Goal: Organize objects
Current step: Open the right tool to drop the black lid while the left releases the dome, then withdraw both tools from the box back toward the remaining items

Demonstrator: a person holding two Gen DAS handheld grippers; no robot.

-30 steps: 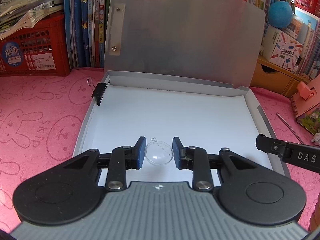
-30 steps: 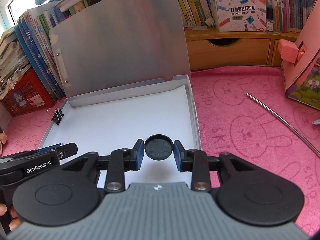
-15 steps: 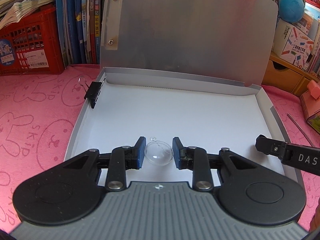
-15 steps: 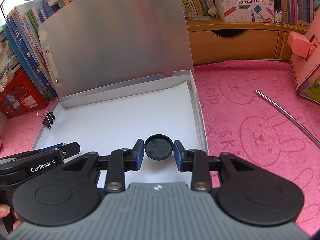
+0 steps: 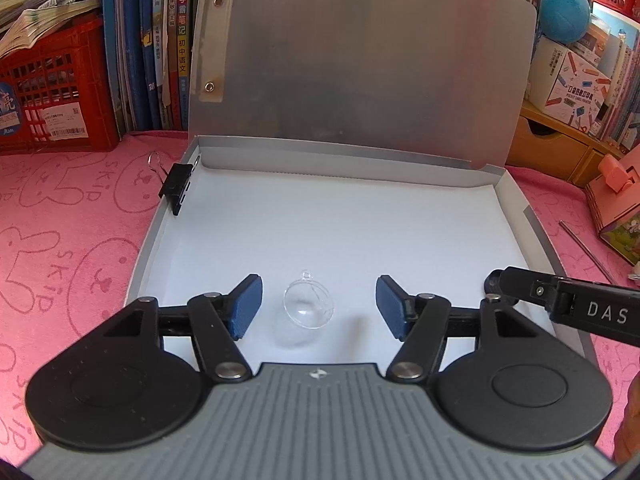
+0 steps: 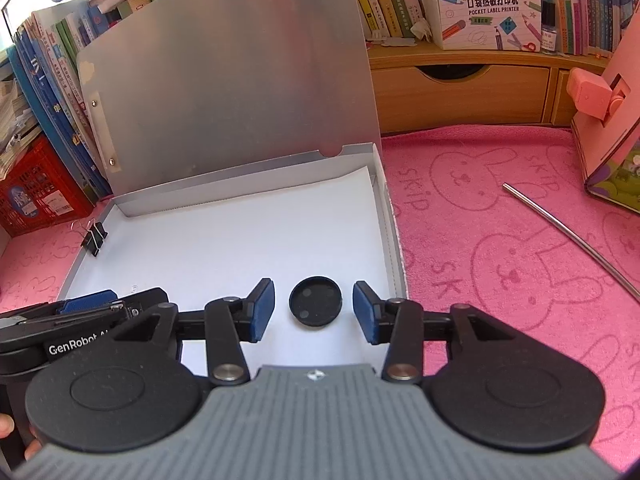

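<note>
Opening, both tongs stand apart: left tongs [image 5: 318, 306] around a clear dome [image 5: 308, 306], right tongs [image 6: 314, 310] around a black cap [image 6: 316, 301].

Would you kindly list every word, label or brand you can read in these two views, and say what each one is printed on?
"POCKET LABEL PRINTER": white box on the wooden shelf.
"GenRobot": left hand-held gripper, body seen from the right wrist view.
"DAS": right hand-held gripper, body at the left view's edge.
"SKIP": pink rabbit-print cloth, repeated.
Book spines and red crate's label: too small or blurred to read reliably.
</note>
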